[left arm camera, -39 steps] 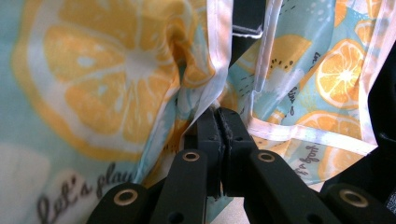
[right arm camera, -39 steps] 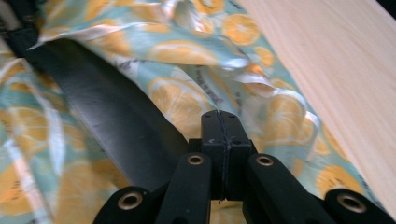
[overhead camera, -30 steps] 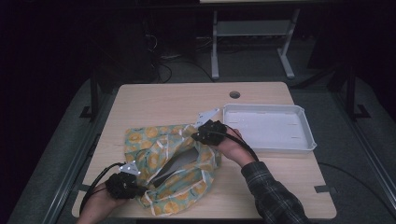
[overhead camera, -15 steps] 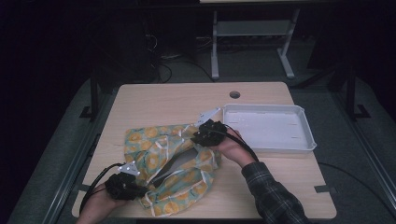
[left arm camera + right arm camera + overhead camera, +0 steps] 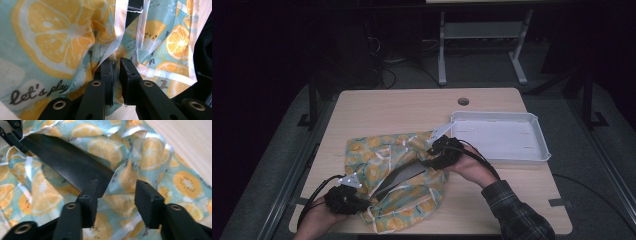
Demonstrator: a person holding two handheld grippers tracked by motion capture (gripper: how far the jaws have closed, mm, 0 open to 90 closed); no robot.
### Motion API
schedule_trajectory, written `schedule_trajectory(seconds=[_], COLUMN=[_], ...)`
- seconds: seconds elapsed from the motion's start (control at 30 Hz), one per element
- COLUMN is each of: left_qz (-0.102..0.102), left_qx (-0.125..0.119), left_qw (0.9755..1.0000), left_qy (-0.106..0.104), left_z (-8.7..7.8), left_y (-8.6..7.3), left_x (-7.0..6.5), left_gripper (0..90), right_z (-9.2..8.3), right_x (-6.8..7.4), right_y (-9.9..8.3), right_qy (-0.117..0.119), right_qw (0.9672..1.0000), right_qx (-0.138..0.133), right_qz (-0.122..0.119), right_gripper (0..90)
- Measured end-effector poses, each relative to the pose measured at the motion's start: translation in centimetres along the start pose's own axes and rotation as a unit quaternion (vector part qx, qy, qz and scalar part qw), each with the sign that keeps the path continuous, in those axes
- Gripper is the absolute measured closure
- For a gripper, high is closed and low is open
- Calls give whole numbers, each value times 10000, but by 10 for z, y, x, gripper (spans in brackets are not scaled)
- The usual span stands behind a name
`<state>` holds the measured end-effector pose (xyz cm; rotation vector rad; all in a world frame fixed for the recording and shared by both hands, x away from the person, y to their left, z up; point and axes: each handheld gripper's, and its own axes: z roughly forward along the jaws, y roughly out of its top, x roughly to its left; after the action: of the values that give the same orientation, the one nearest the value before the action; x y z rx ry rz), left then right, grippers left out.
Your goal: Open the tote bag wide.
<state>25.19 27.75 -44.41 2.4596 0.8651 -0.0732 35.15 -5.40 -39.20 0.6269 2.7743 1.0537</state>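
A cloth printed with orange slices lies crumpled on the wooden table, with a dark strip showing along its middle. At its near left corner my left gripper is shut on the white-hemmed edge. In the left gripper view that hem runs down between the jaws, which have eased slightly apart around it. My right gripper sits at the cloth's right side. Its jaws have just been opening and stand apart over the cloth, by the dark strip's end, with nothing pinched.
A white tray stands at the right of the table, close to the right hand. A round cable hole is at the far edge. Bare wood lies beyond the cloth. Table legs and cables are on the dark floor behind.
The right gripper's jaws have opened and let go of the cloth's edge, and the hand has shifted a little. The left gripper has stayed where it was.
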Motion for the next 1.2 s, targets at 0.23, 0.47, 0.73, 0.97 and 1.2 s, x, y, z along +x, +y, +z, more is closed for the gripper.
schedule_trajectory(seconds=[0.23, 0.47, 0.73, 0.97, 1.2], left_qz=[-16, -19, -2, -30, -20], left_qx=[-15, -24, 20, 11, 21], left_qw=[10000, 10000, 10000, 10000, 10000], left_qy=[-5, -6, 24, 19, 38], left_z=[0, 0, 0, 0, 0], left_y=[0, 0, 0, 0, -1], left_x=[0, 0, 0, 1, 1], left_gripper=[807, 810, 825, 839, 844], right_z=[8, 13, 11, 18, 33], right_x=[8, 6, -1, -7, -11], right_y=[-9, -11, -14, -18, -28], right_qy=[-108, -96, -293, -359, -273], right_qw=[9996, 9992, 9988, 9982, 9970], right_qx=[261, 356, 360, 479, 723], right_qz=[-99, -165, -136, 1, 75], right_gripper=[481, 792, 895, 897, 897])
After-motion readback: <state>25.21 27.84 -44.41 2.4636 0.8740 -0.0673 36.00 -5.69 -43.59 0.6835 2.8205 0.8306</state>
